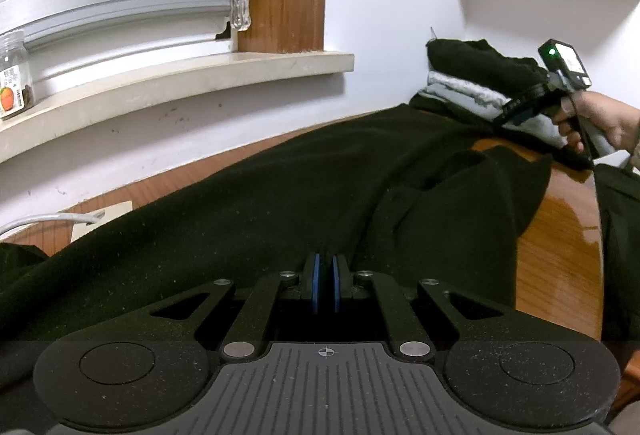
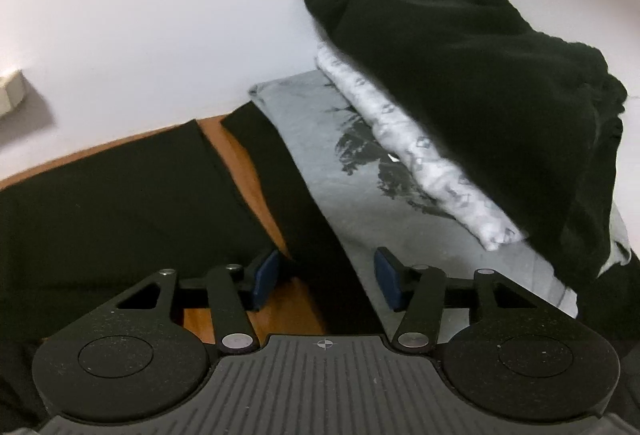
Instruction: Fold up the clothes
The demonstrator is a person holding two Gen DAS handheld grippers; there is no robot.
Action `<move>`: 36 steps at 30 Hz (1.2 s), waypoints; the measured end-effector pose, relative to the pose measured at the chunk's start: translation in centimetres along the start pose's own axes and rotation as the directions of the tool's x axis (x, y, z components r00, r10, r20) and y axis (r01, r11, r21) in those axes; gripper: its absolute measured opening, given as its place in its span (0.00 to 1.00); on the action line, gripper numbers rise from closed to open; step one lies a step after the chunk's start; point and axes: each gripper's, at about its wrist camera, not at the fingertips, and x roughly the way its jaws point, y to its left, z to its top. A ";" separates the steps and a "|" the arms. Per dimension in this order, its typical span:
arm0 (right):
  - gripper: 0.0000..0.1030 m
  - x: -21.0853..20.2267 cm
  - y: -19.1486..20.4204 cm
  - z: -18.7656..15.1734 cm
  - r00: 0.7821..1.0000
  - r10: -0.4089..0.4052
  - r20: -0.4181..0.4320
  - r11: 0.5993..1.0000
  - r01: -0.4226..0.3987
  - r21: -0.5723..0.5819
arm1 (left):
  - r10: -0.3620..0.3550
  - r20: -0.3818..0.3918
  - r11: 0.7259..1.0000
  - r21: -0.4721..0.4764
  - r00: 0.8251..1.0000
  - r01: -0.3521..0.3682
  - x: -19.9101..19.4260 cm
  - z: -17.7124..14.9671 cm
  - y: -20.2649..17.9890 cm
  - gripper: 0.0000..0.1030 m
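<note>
The left fingers (image 1: 326, 281) are pressed almost together, pinching a fold of the black garment (image 1: 248, 203) at its near edge. The right fingers (image 2: 328, 281) stand about half open with nothing held; a strip of the same black cloth (image 2: 280, 171) runs between them without touching the blue pads. Beyond the left fingers the garment spreads wide and mostly flat across the glossy wooden tabletop (image 1: 560, 235). It looks like a soft, matte, slightly linty knit.

Just past the right fingers sits a stack of folded clothes (image 2: 440, 155): a grey printed shirt at the bottom, a pale patterned piece above it, a thick black bundle on top.

To fold well, the right fingers probably should close on one edge layer only, keeping clear of the stack, while the left keeps the cloth taut.
</note>
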 end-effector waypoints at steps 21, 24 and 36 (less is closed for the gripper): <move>0.05 3.5 5.1 5.6 0.971 0.234 0.057 0.954 -0.241 0.180 | 0.077 0.043 0.996 0.050 0.996 -0.080 -0.1 3.6 1.1 0.05; 0.04 2.2 7.1 9.9 0.951 0.252 0.181 0.948 -0.280 0.149 | 0.129 0.110 0.990 0.042 0.986 -0.134 -1.3 7.0 2.7 0.05; 0.05 -4.9 5.0 12.1 0.905 0.155 0.397 0.986 -0.169 0.002 | -0.041 0.077 0.997 0.063 0.996 0.036 -1.4 8.7 0.3 0.06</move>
